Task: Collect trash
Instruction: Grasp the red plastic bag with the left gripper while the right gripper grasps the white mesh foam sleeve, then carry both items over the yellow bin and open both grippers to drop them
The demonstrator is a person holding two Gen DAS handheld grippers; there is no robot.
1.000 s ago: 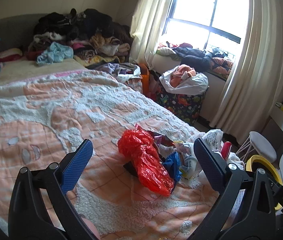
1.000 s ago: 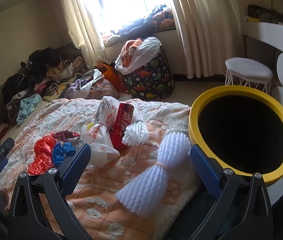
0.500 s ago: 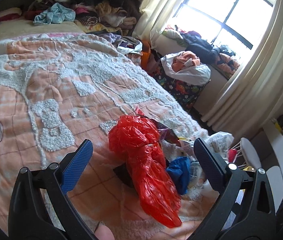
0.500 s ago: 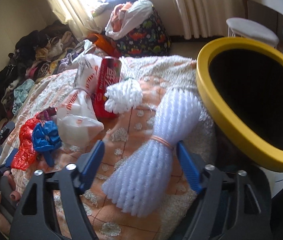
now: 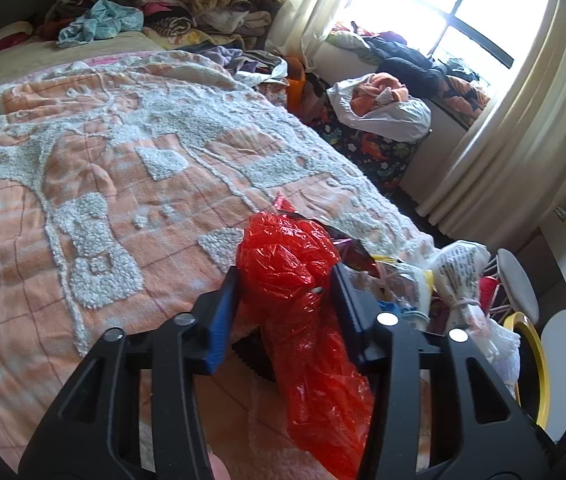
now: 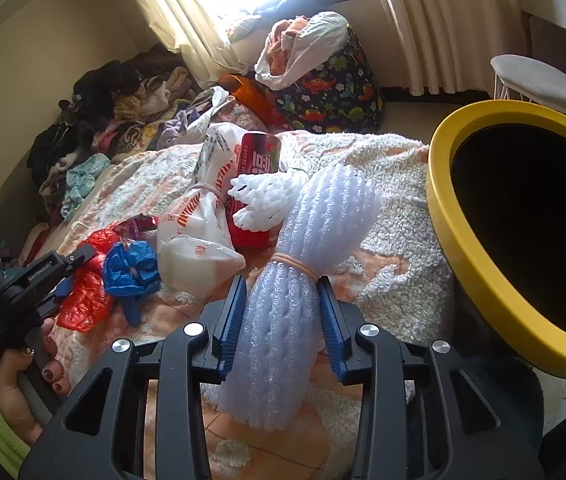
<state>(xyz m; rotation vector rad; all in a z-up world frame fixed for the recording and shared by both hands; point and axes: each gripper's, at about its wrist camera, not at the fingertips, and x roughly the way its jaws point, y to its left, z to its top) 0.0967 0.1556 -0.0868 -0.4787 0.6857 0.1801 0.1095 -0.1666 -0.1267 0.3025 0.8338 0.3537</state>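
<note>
Trash lies on the orange-and-white bedspread [image 5: 95, 168]. My left gripper [image 5: 285, 290] is shut on a crumpled red plastic bag [image 5: 295, 276], which also shows in the right wrist view [image 6: 87, 292]. My right gripper [image 6: 281, 300] is shut on a bundle of white foam netting [image 6: 307, 248] tied with a rubber band. Beside it lie a smaller foam net [image 6: 267, 196], a red can [image 6: 257, 160], a white printed bag [image 6: 199, 236] and a blue plastic bag [image 6: 131, 268]. A yellow-rimmed bin [image 6: 455, 236] stands open at the right of the bed.
Clothes are piled at the bed's far end [image 5: 155, 4] and on the windowsill [image 5: 403, 60]. A dinosaur-print bag [image 6: 331, 88] stuffed with laundry stands by the window. A white stool [image 6: 539, 80] is beyond the bin.
Both grippers moved forward and closed: the left on the red bag, the right on the foam bundle. Both stood open and clear of the trash a second ago.
</note>
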